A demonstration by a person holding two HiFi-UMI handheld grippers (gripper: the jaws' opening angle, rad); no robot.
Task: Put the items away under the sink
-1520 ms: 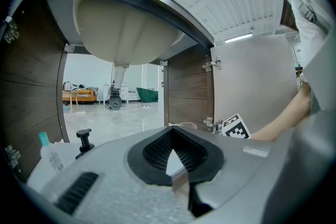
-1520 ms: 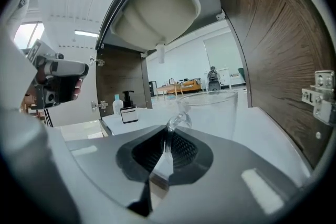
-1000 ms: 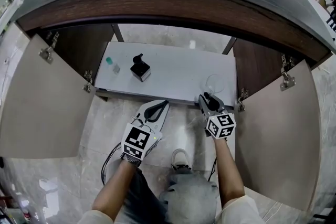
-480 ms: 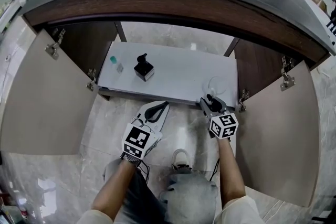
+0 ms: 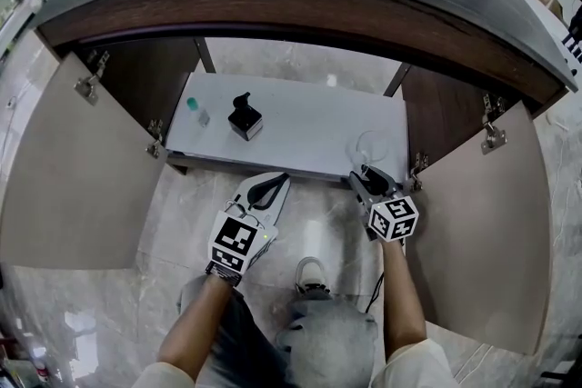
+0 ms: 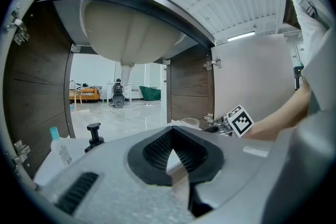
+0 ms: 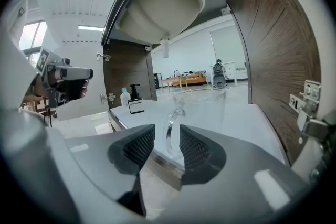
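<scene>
A clear glass mug (image 5: 371,146) stands at the right front of the white cabinet shelf (image 5: 300,127) under the sink. My right gripper (image 5: 367,180) is just in front of it, open. Its jaws have just been opening. In the right gripper view the mug's handle (image 7: 169,131) stands between the pads (image 7: 140,147) without touching them. My left gripper (image 5: 271,189) hangs shut and empty before the shelf's front edge. A black pump bottle (image 5: 243,117) and a small teal-capped bottle (image 5: 196,111) stand at the shelf's left.
Both cabinet doors are swung open, the left door (image 5: 68,168) and the right door (image 5: 482,213). The sink basin (image 6: 131,34) and its drain pipe (image 6: 126,72) hang over the shelf. The person's shoe (image 5: 312,275) rests on the marble floor below the grippers.
The right gripper has let go of the mug and drawn back slightly toward the shelf's front edge. The mug stays on the shelf. The left gripper has not moved.
</scene>
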